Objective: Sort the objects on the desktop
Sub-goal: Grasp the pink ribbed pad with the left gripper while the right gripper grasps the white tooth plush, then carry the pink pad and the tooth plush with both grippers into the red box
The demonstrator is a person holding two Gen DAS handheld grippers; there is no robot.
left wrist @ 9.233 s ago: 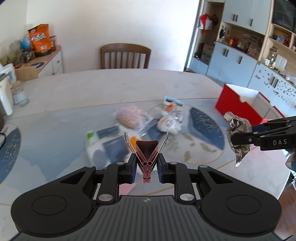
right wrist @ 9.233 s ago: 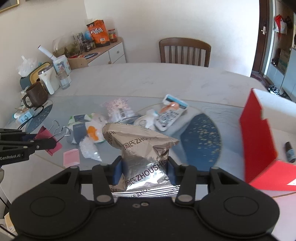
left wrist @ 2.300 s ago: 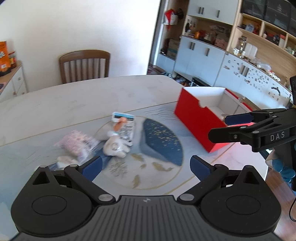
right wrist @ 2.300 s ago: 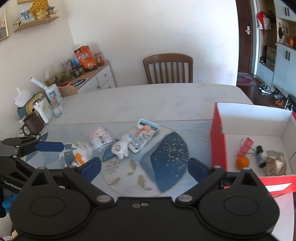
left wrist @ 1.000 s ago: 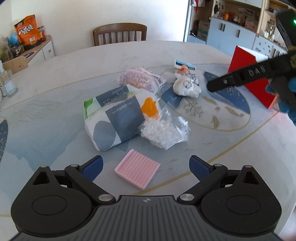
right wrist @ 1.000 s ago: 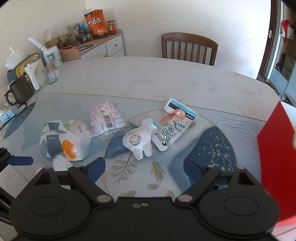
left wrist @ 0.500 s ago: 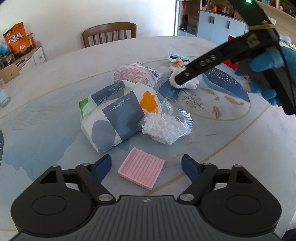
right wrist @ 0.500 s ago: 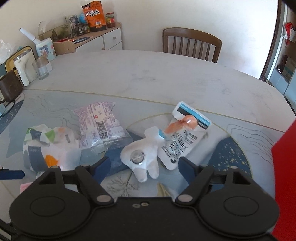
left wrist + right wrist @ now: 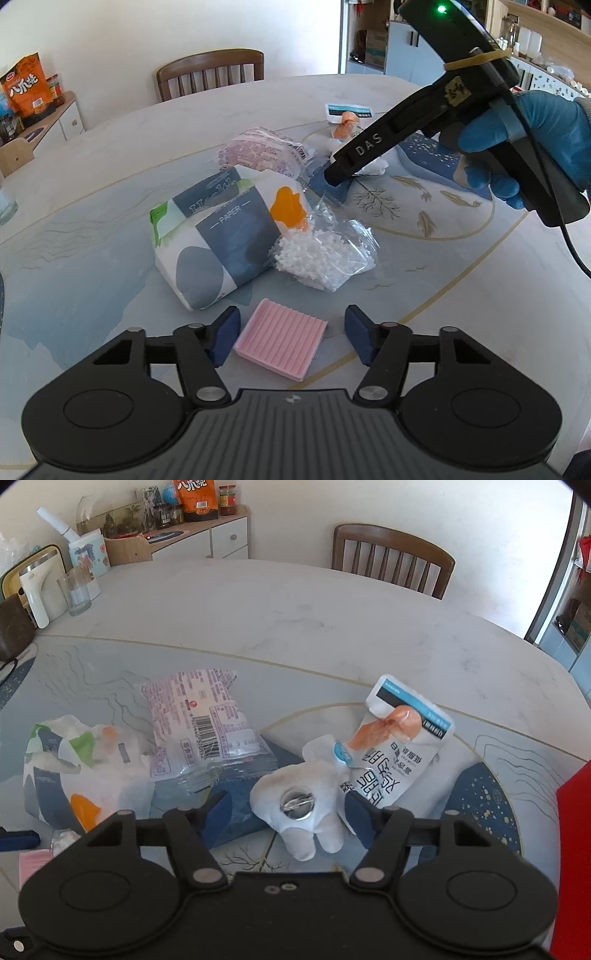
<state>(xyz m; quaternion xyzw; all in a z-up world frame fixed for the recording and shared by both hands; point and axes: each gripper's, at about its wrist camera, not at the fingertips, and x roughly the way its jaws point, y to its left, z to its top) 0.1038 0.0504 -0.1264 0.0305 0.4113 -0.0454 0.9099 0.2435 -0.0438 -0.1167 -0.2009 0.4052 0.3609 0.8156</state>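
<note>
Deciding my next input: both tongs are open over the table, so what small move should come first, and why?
Probably close the left tongs on the pink ribbed pad. It already lies flat between the open blue pads with small gaps on both sides. The right tongs likewise straddle the white plush toy, so that grasp could follow.

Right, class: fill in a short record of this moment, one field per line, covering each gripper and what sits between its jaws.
left gripper: jaws open, either side of the pink ridged pad
right gripper: jaws open, either side of the white plush toy
tissue pack: beyond the pad, on the table
bead bag: against the tissue pack
</note>
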